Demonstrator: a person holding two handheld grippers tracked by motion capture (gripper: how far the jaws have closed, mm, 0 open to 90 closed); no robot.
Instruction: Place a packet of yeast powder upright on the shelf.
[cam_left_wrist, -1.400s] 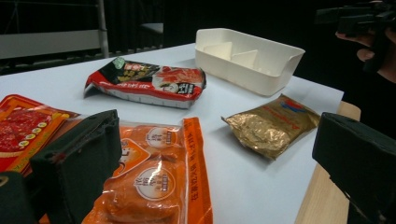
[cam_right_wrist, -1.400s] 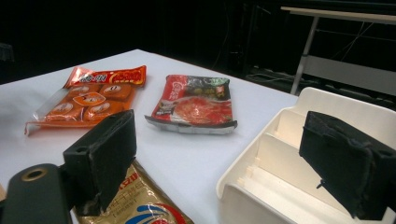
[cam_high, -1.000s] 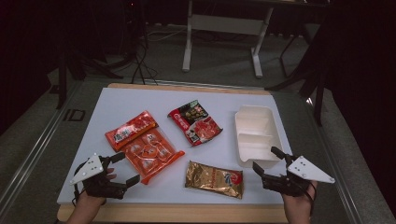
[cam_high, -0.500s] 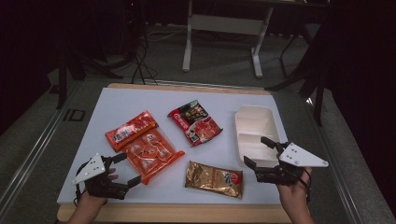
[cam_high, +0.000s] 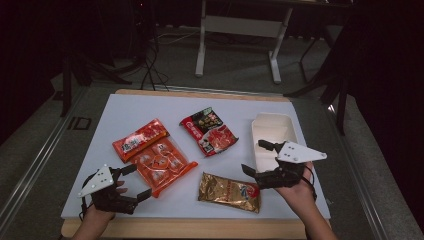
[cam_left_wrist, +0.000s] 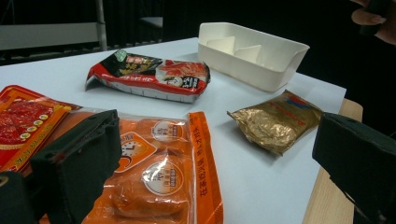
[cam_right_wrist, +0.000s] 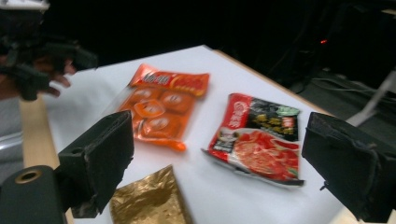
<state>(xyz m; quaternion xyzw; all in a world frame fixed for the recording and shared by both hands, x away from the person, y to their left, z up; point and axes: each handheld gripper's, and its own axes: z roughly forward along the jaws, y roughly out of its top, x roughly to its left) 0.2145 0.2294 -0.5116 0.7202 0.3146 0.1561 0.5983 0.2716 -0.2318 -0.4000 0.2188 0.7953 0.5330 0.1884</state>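
My left gripper (cam_high: 137, 181) rests open at the table's front left, its jaws beside the near corner of an orange pack of round pieces (cam_high: 162, 165). My right gripper (cam_high: 254, 156) hovers at the front right, by the near end of a white divided box (cam_high: 274, 132). Its jaws have just been opening and nothing is between them. A gold pouch (cam_high: 230, 191) lies just left of it. In the right gripper view a red and black pack (cam_right_wrist: 261, 140) lies ahead between the jaws. In the left gripper view the orange pack (cam_left_wrist: 159, 172) lies ahead.
A red-orange pack (cam_high: 140, 140) lies partly under the orange one's far side. The red and black pack (cam_high: 209, 131) sits mid-table. The white tabletop (cam_high: 150, 107) ends in a wooden front edge. Dark floor, cables and a desk frame (cam_high: 237, 30) lie beyond.
My right gripper has risen and moved left and forward from the front right corner to the box's near end. The left gripper has stayed put.
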